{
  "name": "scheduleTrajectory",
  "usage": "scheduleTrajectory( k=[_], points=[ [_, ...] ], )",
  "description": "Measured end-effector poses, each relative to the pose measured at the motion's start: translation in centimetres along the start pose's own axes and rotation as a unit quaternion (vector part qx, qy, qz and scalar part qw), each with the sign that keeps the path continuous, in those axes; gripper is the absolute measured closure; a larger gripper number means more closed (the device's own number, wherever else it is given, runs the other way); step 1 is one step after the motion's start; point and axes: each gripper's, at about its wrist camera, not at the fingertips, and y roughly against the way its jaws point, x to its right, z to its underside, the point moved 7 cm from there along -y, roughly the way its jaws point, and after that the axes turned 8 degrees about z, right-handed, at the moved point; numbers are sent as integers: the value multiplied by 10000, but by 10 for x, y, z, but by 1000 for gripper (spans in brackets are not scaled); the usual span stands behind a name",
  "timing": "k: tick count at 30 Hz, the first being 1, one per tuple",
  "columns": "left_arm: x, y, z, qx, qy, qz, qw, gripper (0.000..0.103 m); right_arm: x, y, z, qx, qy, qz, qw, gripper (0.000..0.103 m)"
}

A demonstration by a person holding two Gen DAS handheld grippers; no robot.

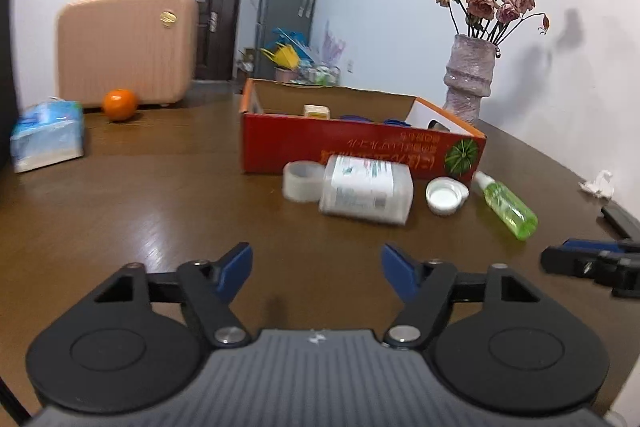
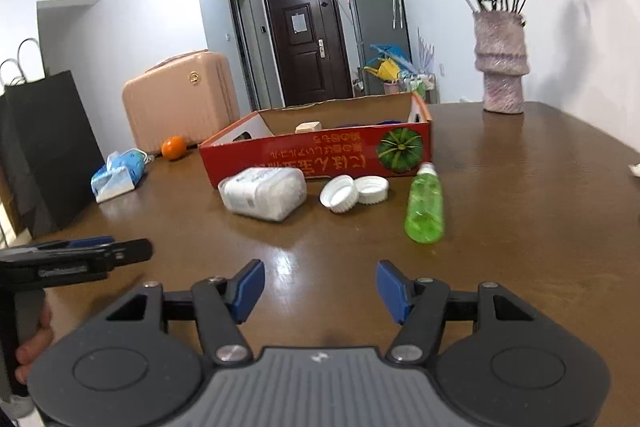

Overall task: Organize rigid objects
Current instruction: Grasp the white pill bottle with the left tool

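Where box (image 2: pixel 312 151) sits: two caps (image 2: pixel 354 191), one bottle (image 2: pixel 425 205)

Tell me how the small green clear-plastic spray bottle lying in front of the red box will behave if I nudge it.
The green spray bottle lies on its side on the glossy wooden table, so it will probably roll or slide. It looks rigid and light. Its smooth round body may slip between the pads.
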Motion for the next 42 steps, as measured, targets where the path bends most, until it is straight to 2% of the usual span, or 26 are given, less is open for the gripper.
scheduleTrajectory(
  k=[3, 5, 6, 10, 15, 18, 22, 26, 32, 36, 38, 42],
  points=[
    [-11, -39, -26, -175, 321, 354, 9987, 49, -5, -35, -16, -156, -203, -128, 9996, 52],
    [-21, -62, -41, -325, 764, 683, 9942, 51, -8, -61, -29, -287, -389, -191, 9986, 62],
    [-23, -71, -46, -371, 860, 813, 9923, 52, -9, -71, -35, -308, -488, -241, 9980, 64],
    [-26, -99, -55, -449, 1000, 1004, 9889, 59, -17, -109, -57, -279, -798, -479, 9953, 66],
    [-28, -108, -51, -495, 1481, 1414, 9776, 68, -24, -150, -61, -614, -1154, -740, 9887, 67],
    [-28, -108, -50, -540, 1498, 1369, 9777, 78, -27, -156, -60, -641, -1199, -816, 9873, 68],
    [-10, -90, -40, -762, 1477, 1545, 9739, 80, -20, -141, -55, -745, -1124, -743, 9881, 72],
    [20, -51, -12, -880, 1303, 1686, 9731, 80, -3, -98, -36, -860, -1063, -902, 9865, 78],
    [55, -3, 15, -1033, 1283, 1825, 9693, 80, 10, -37, -6, -968, -1041, -928, 9855, 79],
    [70, 17, 22, -1028, 1195, 2002, 9670, 80, 16, -14, 6, -881, -1078, -907, 9861, 80],
    [69, 18, 24, -1028, 1197, 1884, 9693, 79, 20, -9, 9, -869, -1150, -951, 9850, 85],
    [63, 12, 25, -1060, 1364, 1712, 9700, 79, 21, -3, 12, -835, -1145, -984, 9850, 85]
  ],
)
